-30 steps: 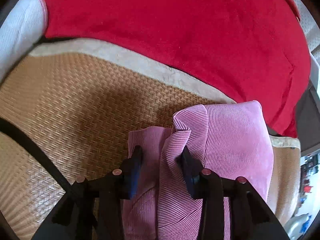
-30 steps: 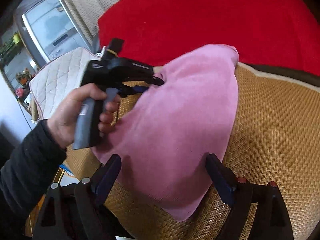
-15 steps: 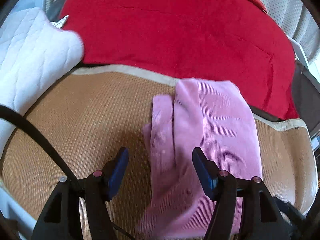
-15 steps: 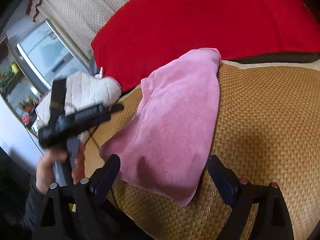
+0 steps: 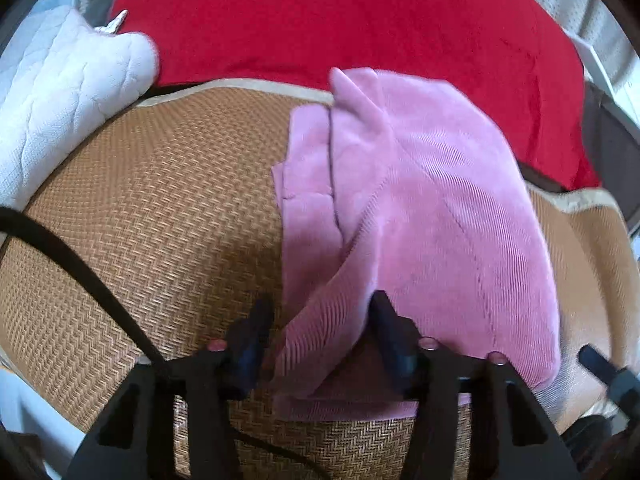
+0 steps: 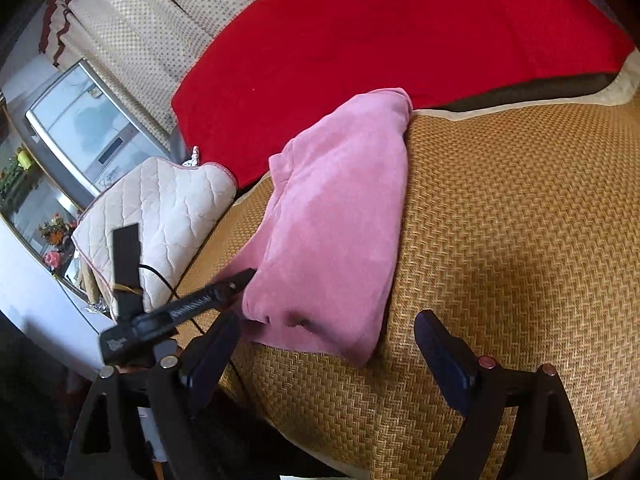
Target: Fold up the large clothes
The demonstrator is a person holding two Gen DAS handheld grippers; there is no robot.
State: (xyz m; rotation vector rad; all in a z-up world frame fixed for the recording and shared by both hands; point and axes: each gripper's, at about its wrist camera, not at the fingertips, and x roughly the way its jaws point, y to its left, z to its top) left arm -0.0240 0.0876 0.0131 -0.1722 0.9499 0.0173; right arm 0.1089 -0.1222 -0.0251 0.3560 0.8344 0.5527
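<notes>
A pink ribbed garment [image 5: 420, 216] lies folded on the woven mat [image 5: 160, 208]; it also shows in the right wrist view [image 6: 336, 224]. My left gripper [image 5: 320, 320] is at the garment's near edge, with a fold of pink cloth between its partly closed fingers. In the right wrist view the left gripper [image 6: 240, 276] touches the garment's near left corner. My right gripper [image 6: 324, 344] is open and empty, just in front of the garment's near edge, above the mat [image 6: 500, 240].
A red blanket [image 5: 340, 16] lies behind the mat, also in the right wrist view [image 6: 400, 32]. A white quilted cushion [image 5: 60, 92] sits at the left. A black cable [image 5: 72, 256] crosses the mat. A window [image 6: 84, 128] is at far left.
My left gripper let go of the garment's top, opened, moved back to the near edge and narrowed around a fold. My right gripper stayed open and drew back slightly.
</notes>
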